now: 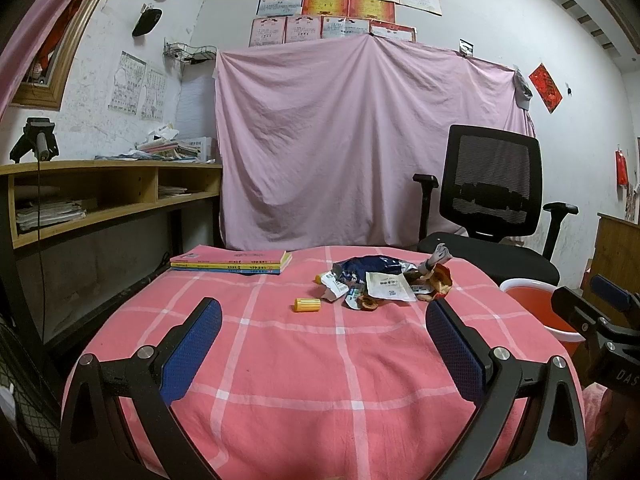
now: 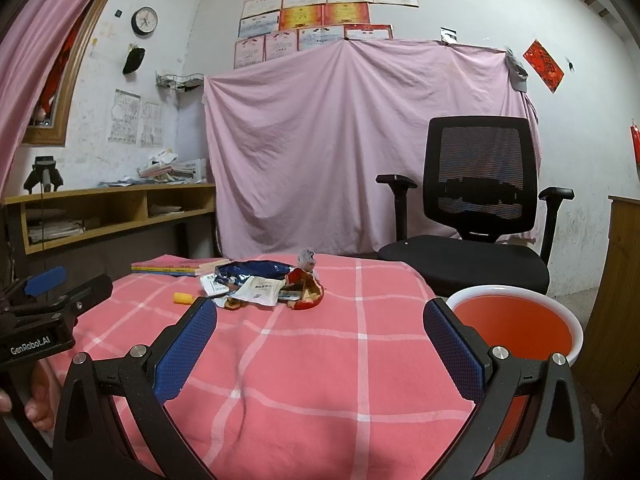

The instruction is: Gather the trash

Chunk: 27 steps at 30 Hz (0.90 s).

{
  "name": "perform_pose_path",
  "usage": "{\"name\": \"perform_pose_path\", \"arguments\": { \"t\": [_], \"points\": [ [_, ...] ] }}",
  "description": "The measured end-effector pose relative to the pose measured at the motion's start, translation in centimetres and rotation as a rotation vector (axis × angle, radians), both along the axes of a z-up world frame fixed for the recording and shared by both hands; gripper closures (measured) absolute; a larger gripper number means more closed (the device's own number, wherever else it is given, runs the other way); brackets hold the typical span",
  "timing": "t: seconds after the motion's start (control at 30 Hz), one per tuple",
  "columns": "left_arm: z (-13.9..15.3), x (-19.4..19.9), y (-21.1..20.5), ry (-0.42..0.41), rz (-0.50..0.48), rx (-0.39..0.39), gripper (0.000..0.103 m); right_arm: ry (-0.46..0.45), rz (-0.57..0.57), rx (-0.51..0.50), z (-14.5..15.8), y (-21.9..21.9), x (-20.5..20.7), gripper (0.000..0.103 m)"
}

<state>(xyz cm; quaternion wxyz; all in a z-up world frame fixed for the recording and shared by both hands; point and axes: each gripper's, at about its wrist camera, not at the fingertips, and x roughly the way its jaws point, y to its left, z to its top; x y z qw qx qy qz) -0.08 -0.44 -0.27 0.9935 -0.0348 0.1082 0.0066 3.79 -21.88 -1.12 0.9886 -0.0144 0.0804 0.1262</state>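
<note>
A heap of crumpled wrappers lies on the far middle of the pink checked tablecloth; it also shows in the right wrist view. A small yellow cap lies just left of the heap and shows in the right wrist view too. A red bucket with a white rim stands beside the table's right edge. My left gripper is open and empty over the near table. My right gripper is open and empty, well short of the heap.
Stacked books lie at the table's far left corner. A black mesh office chair stands behind the table at the right. A wooden shelf desk runs along the left wall. A pink sheet hangs behind.
</note>
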Motion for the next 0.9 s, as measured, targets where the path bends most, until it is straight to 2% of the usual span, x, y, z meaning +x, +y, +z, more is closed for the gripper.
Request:
{"name": "perform_pose_path", "arguments": {
  "t": [0.9],
  "points": [
    [0.37, 0.16, 0.62, 0.001, 0.0, -0.003, 0.003, 0.007, -0.001, -0.002, -0.65, 0.03, 0.25, 0.0]
  ]
}}
